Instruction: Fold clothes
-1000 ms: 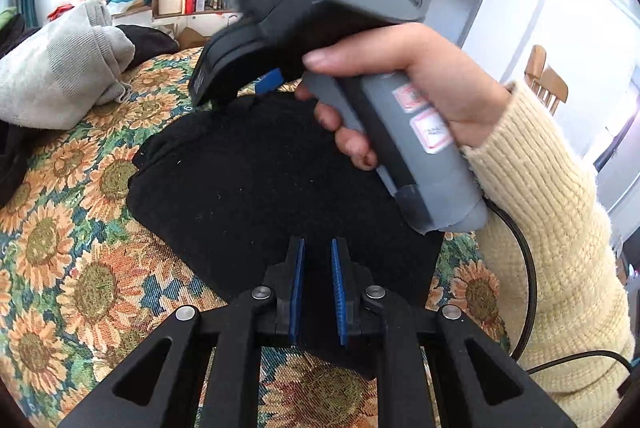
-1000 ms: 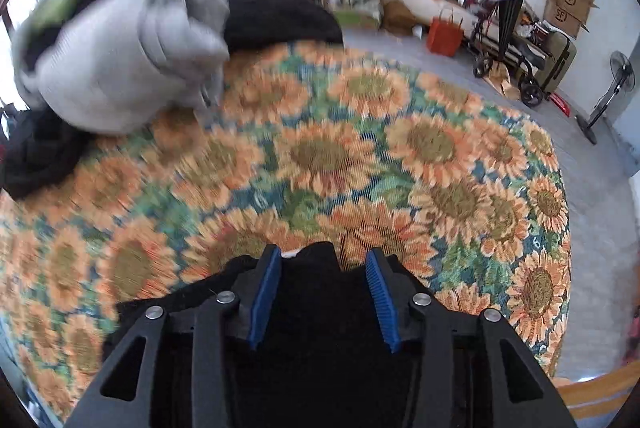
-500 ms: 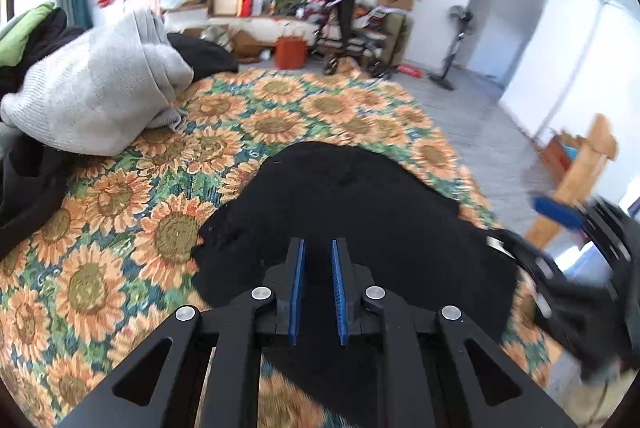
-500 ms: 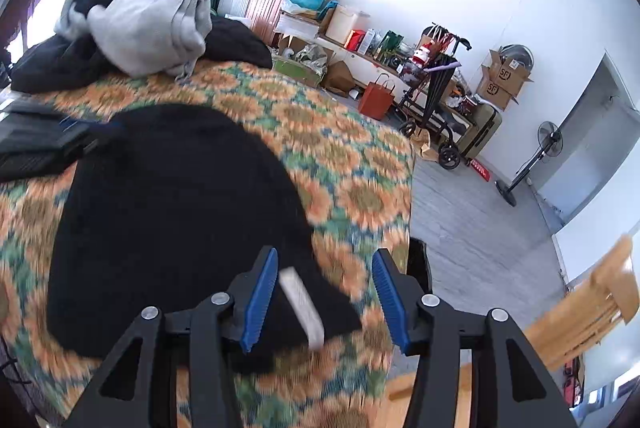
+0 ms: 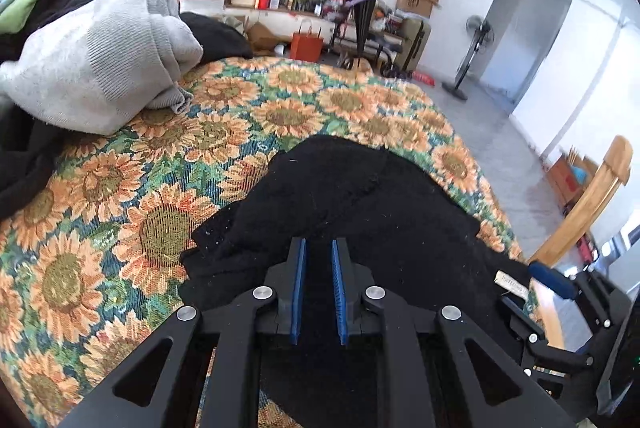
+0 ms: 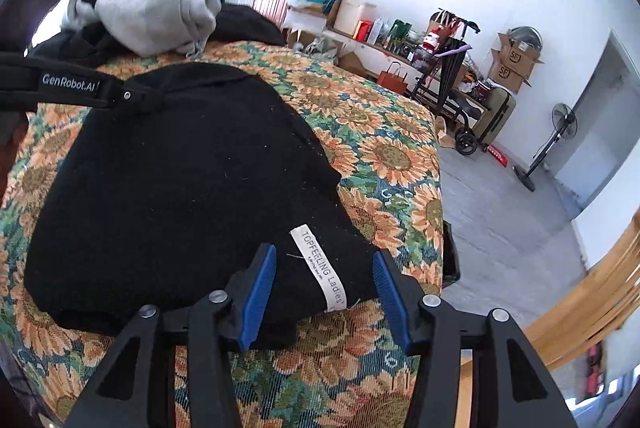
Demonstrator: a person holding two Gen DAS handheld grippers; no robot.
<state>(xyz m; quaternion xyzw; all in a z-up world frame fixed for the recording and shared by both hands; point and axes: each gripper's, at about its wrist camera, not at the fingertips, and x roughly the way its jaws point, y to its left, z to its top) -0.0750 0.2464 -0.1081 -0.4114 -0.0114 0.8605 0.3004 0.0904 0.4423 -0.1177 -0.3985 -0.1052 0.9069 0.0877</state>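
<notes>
On the sunflower-patterned bedspread (image 6: pixel 384 155) a black knit garment (image 6: pixel 180 179) lay in a folded mound, its near edge close to the bedspread's near right corner. A white sewn-in label (image 6: pixel 322 270) on that near edge read "TOPFEELING Ladies". Beyond the bedspread, against the far wall, stacked cardboard boxes (image 6: pixel 516 61) carried an "SF" mark. The body of the left gripper (image 5: pixel 318 282), seen from the right wrist at the garment's far left edge, bore the words "GenRobot.AI".

The right gripper (image 6: pixel 324 286) pointed steeply down over the garment's near edge, its blue pads (image 6: pixel 259 294) standing well apart on either side of the label, with no pad pressing on the cloth. The left gripper also tilted down over the garment, its pads (image 5: pixel 298 284) drawn to a narrow gap; black cloth filled the gap, but whether the pads pinched it could not be told. A grey sweater (image 5: pixel 100 67) sat heaped at the bedspread's far left, on top of darker clothes. A wooden chair (image 5: pixel 588 203) stood off the bedspread's right side.
</notes>
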